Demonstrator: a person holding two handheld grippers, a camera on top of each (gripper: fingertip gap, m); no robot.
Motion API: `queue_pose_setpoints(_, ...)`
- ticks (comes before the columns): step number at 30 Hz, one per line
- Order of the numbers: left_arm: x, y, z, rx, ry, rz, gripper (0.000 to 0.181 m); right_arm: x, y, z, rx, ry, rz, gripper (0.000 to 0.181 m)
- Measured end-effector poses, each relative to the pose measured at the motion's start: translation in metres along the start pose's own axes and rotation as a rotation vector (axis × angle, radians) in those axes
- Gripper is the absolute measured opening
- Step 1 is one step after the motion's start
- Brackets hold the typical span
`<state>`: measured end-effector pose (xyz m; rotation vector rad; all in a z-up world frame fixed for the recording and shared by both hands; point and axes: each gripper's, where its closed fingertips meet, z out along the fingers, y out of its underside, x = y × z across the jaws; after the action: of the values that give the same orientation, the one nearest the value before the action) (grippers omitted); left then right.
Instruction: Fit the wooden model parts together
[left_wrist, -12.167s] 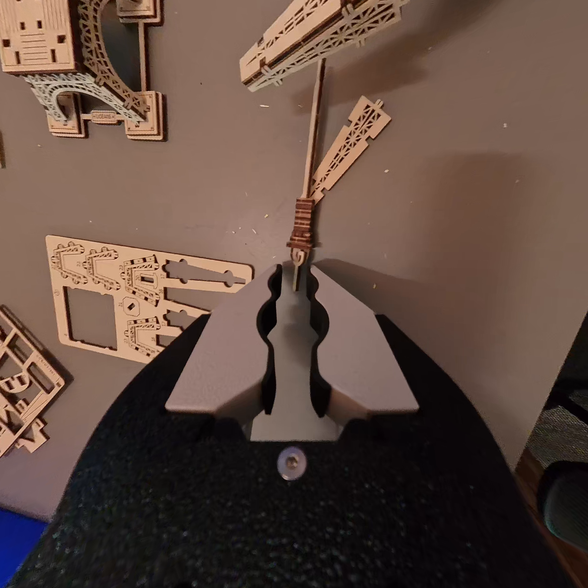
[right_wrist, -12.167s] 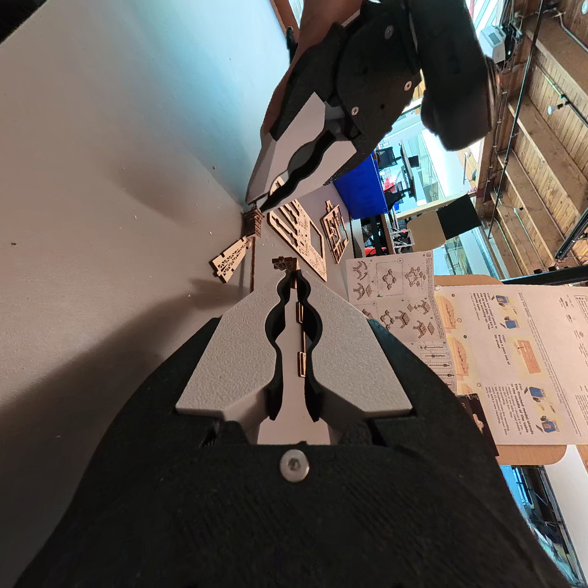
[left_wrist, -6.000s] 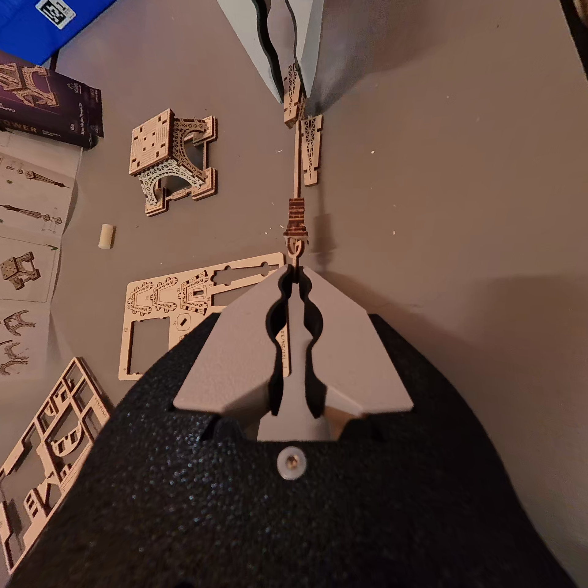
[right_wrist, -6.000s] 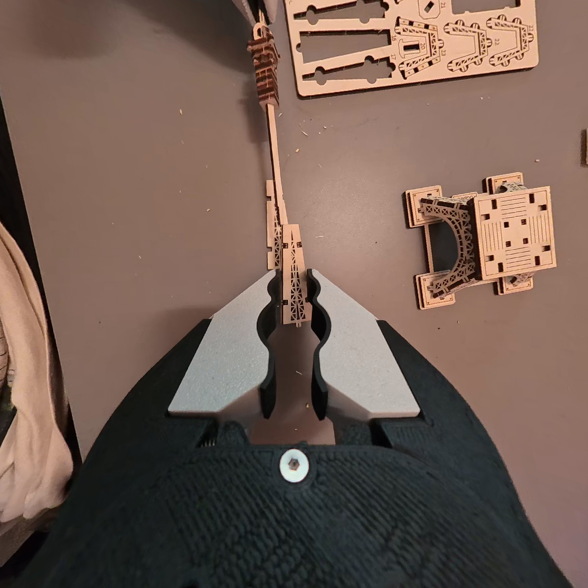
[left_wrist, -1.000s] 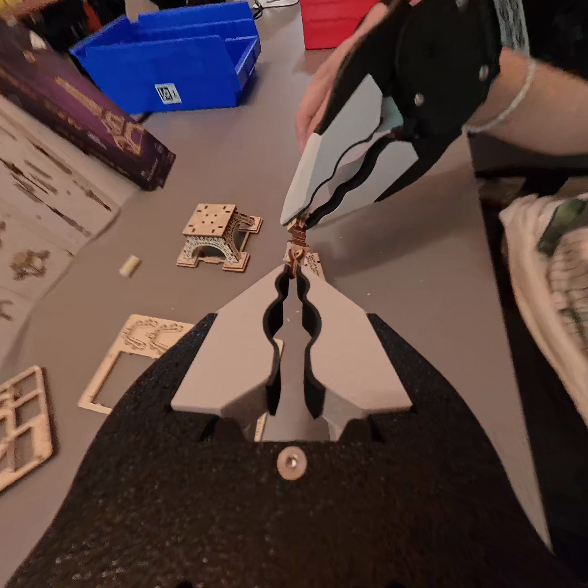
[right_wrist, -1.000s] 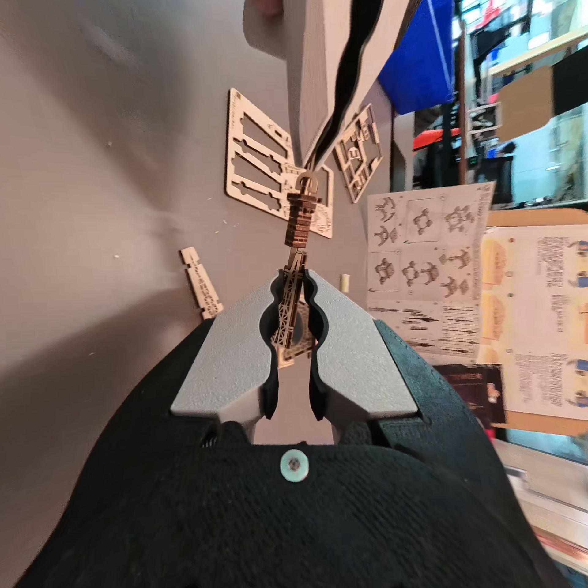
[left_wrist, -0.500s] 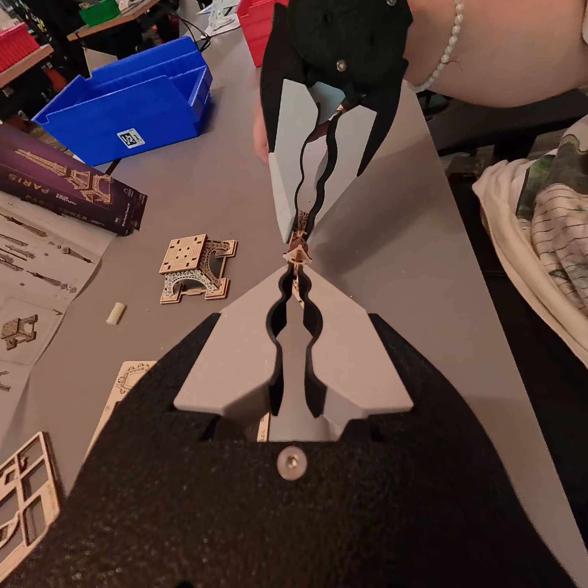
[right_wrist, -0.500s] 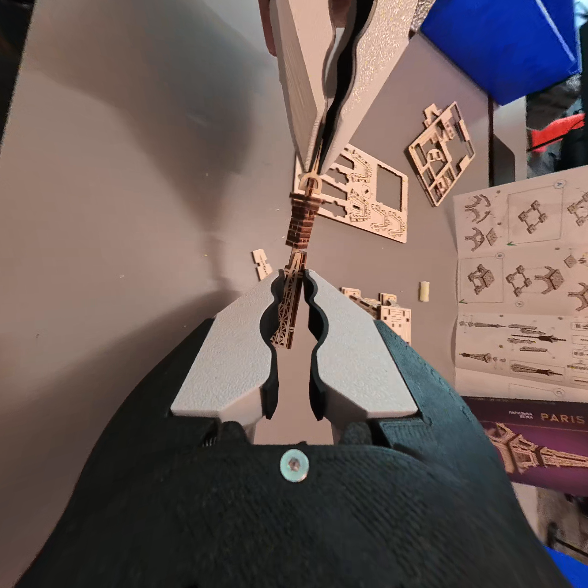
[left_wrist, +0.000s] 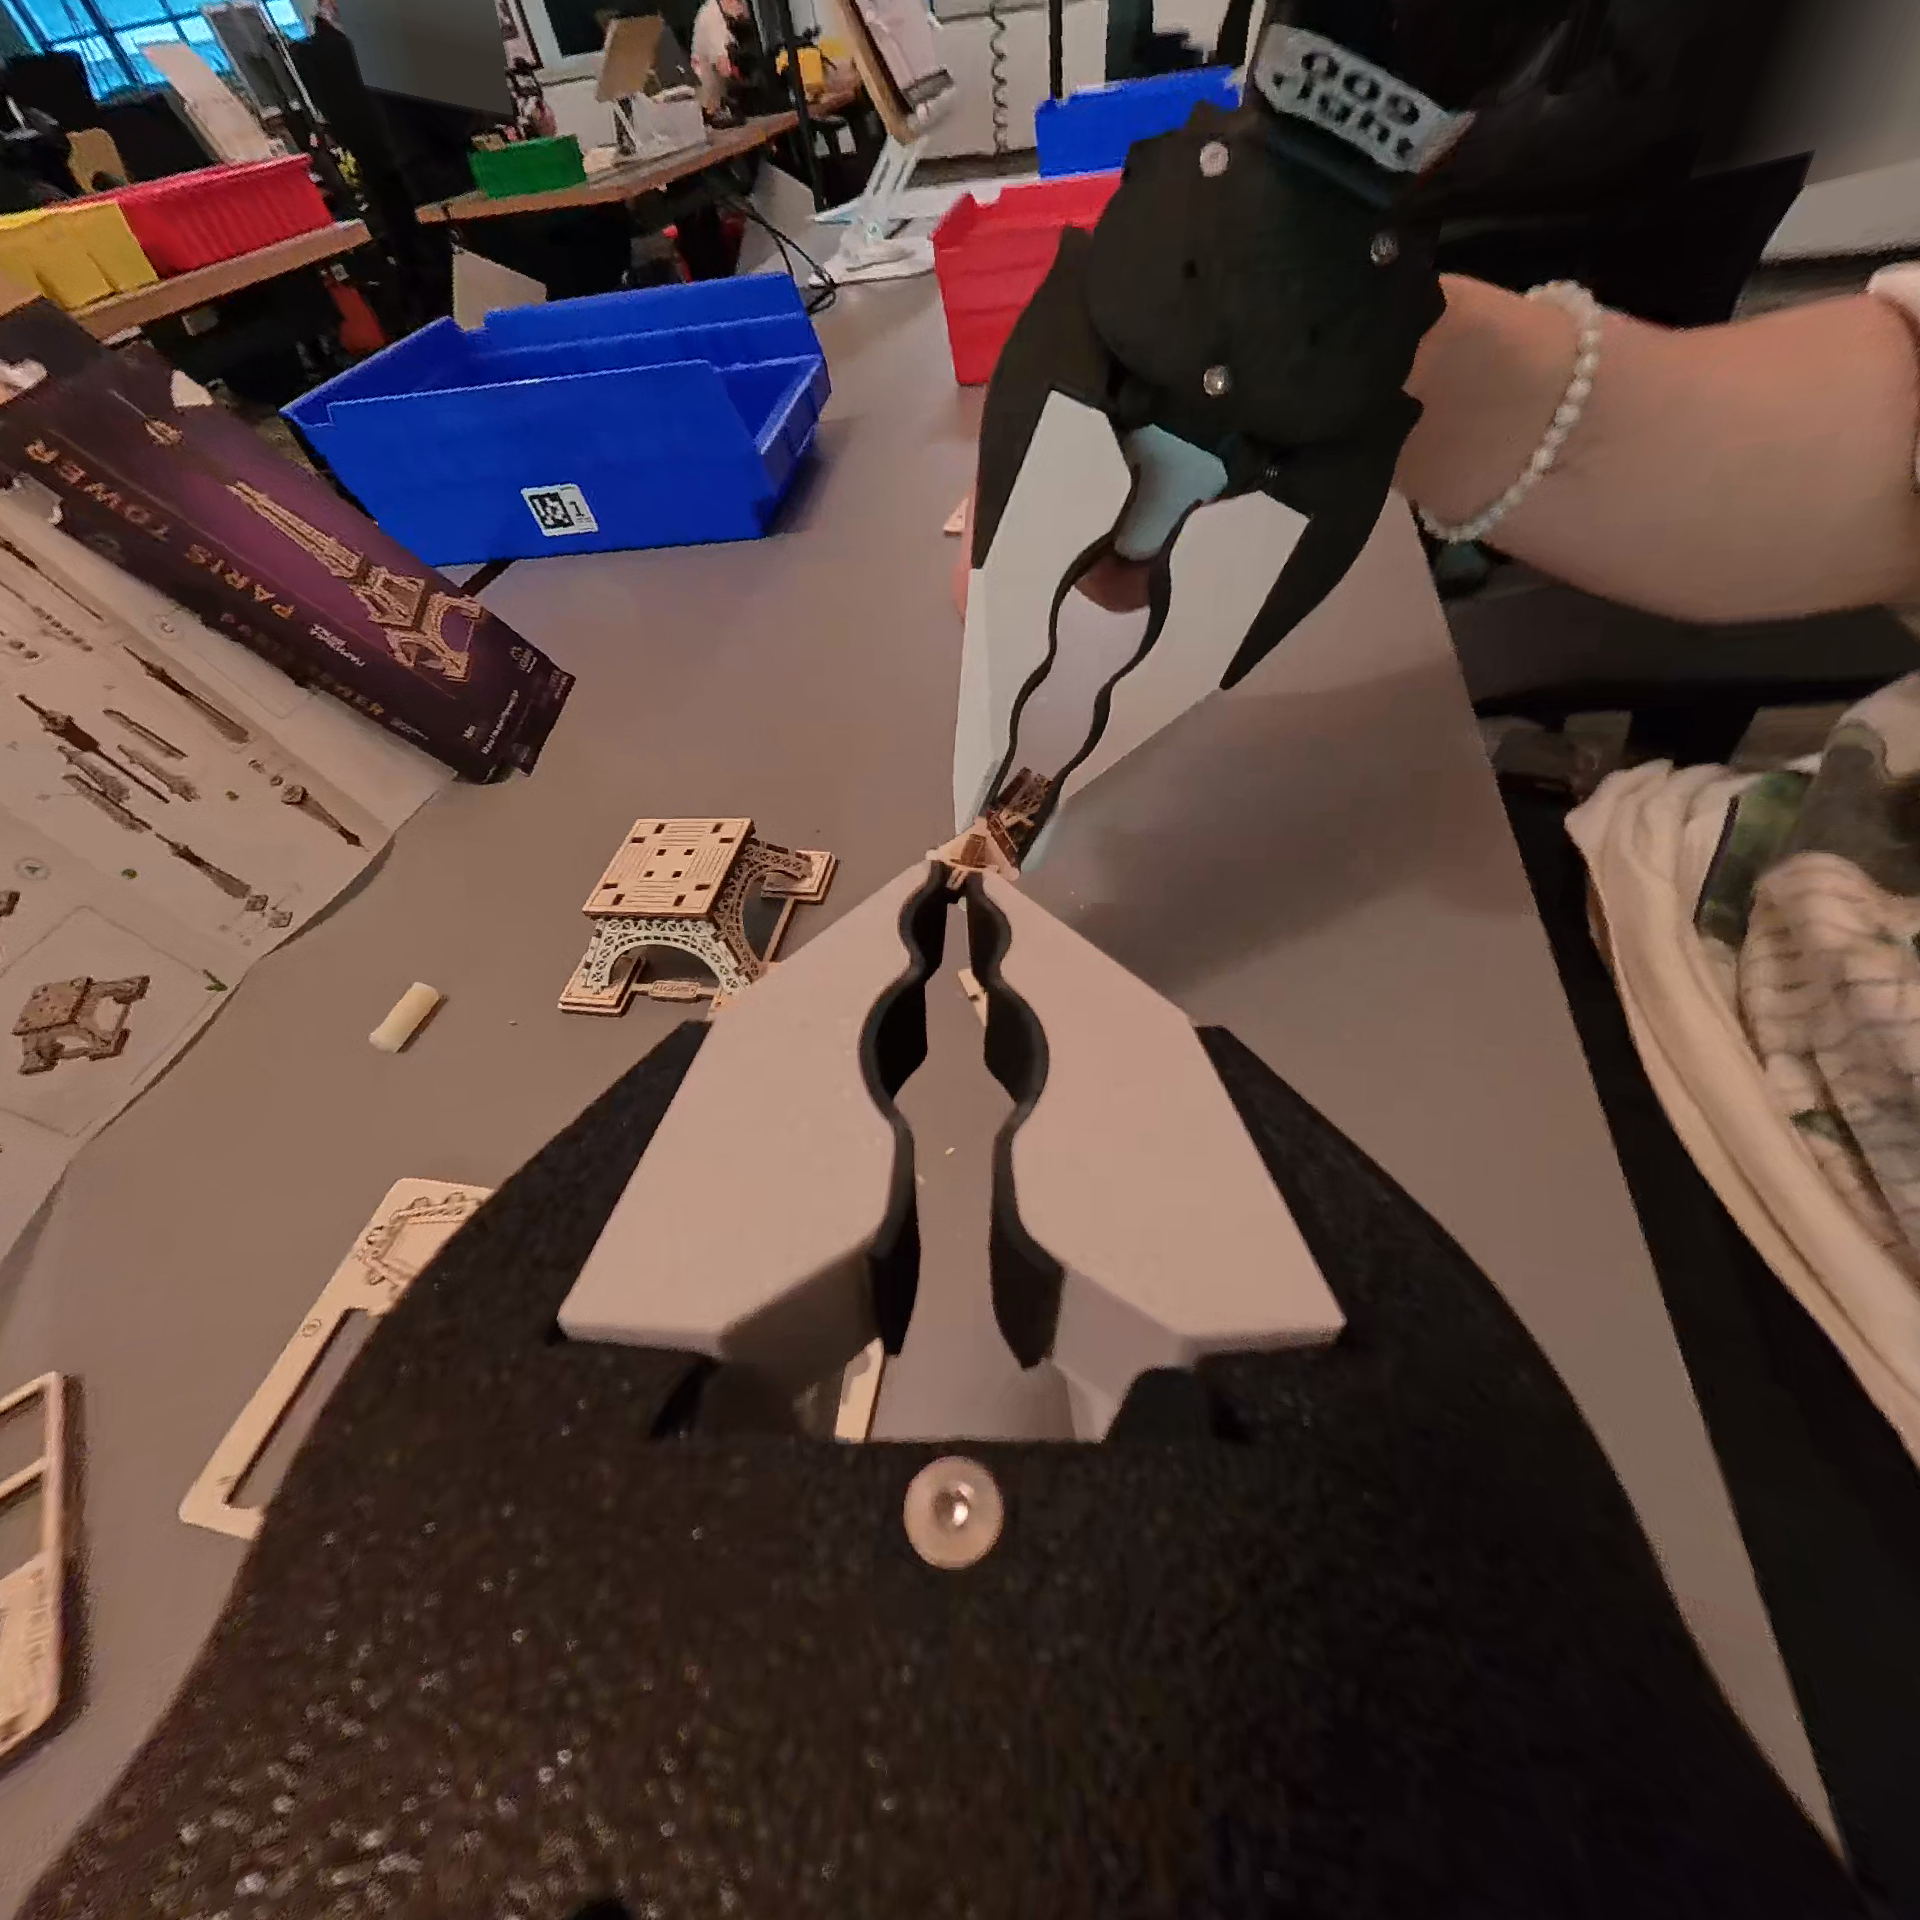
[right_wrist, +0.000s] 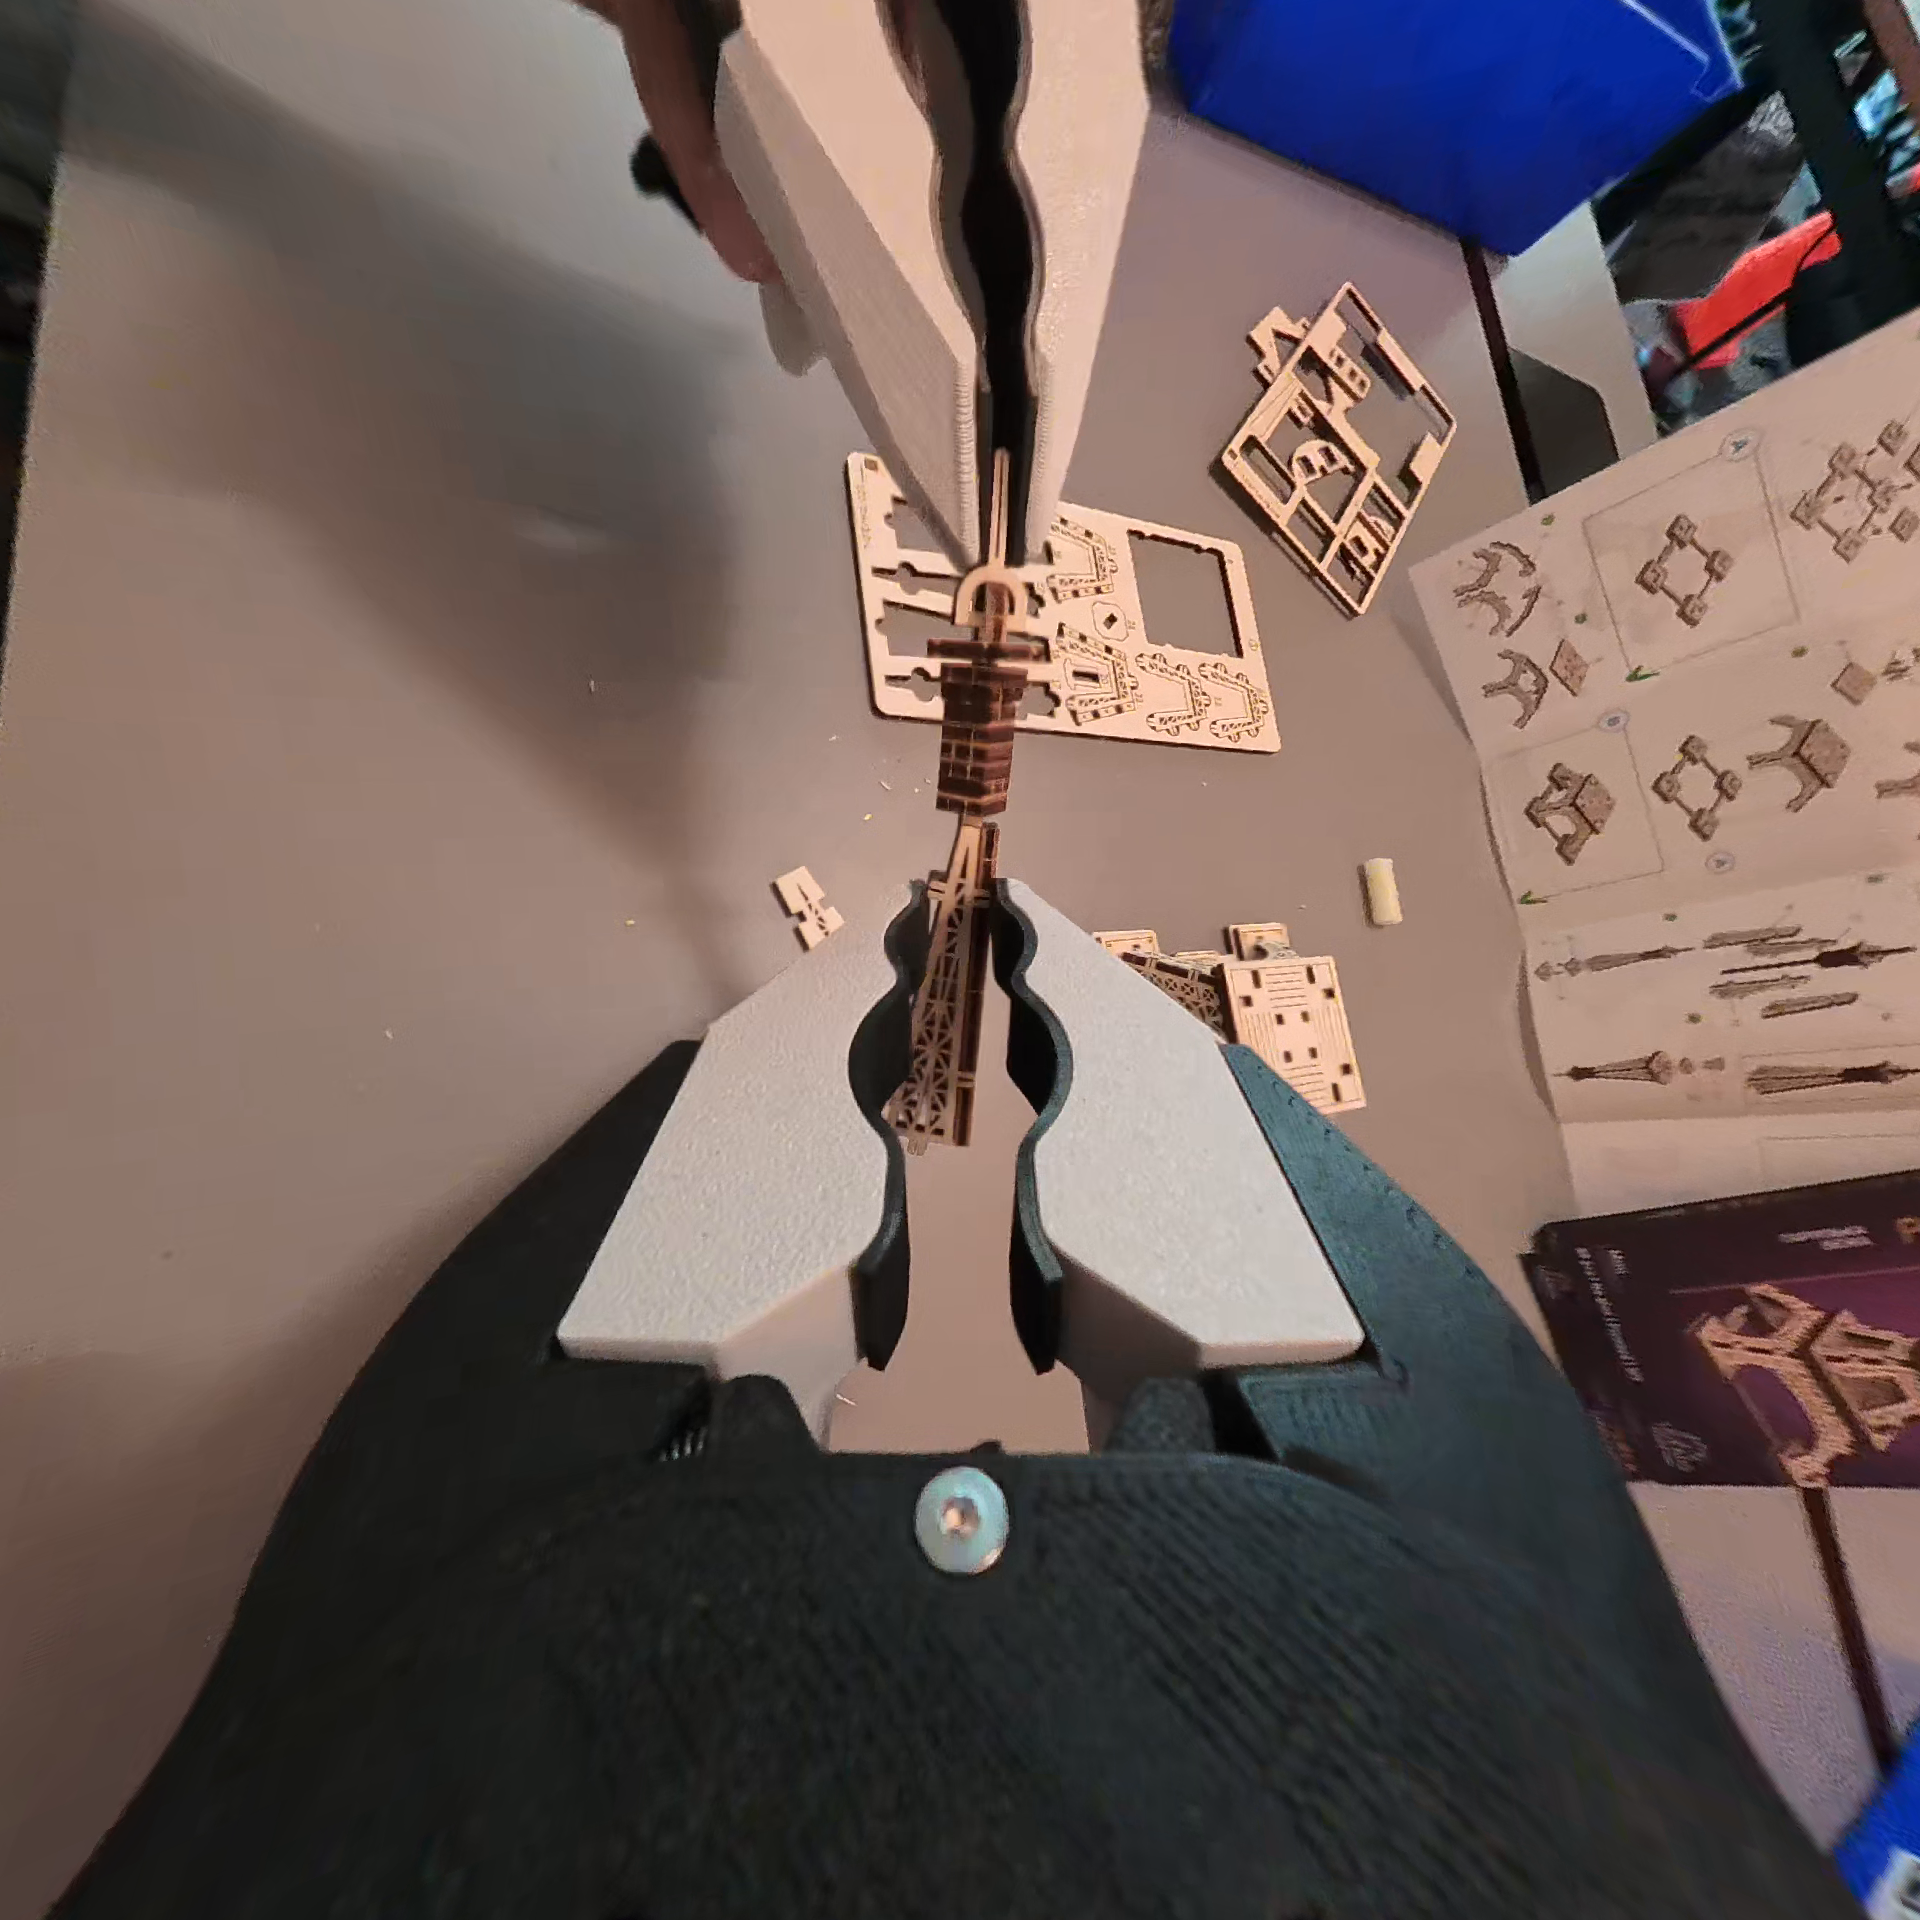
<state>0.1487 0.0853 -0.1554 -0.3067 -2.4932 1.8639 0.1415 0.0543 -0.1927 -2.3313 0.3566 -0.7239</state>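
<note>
Grey table (right_wrist: 312, 727) carries loose kit sheets. Spire (right_wrist: 971, 727) hangs above it, long axis running gripper to gripper. Left gripper (right_wrist: 1000, 520) pinches its tip; right gripper (right_wrist: 956, 904) pinches the lattice panel (right_wrist: 940, 1029) against its shaft. Both are equally near.

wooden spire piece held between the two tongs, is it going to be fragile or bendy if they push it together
Probably fragile: the wooden spire is a thin, cut-out lattice strip. Likely bends or snaps sideways, since the left tongs and right tongs pinch only its narrow ends. Looks very light.
</note>
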Motion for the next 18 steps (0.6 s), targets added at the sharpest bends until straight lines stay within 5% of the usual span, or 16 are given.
queue_pose_setpoints(8,-0.006,-0.007,-0.006,0.094,0.03,-0.138,0.002,0.006,-0.01,-0.007,-0.008,0.079,-0.145,0.01)
queue_pose_setpoints(18,-0.011,-0.031,-0.017,0.27,0.033,-0.185,0.0,0.031,-0.026,-0.015,-0.192,0.546,-0.567,0.013)
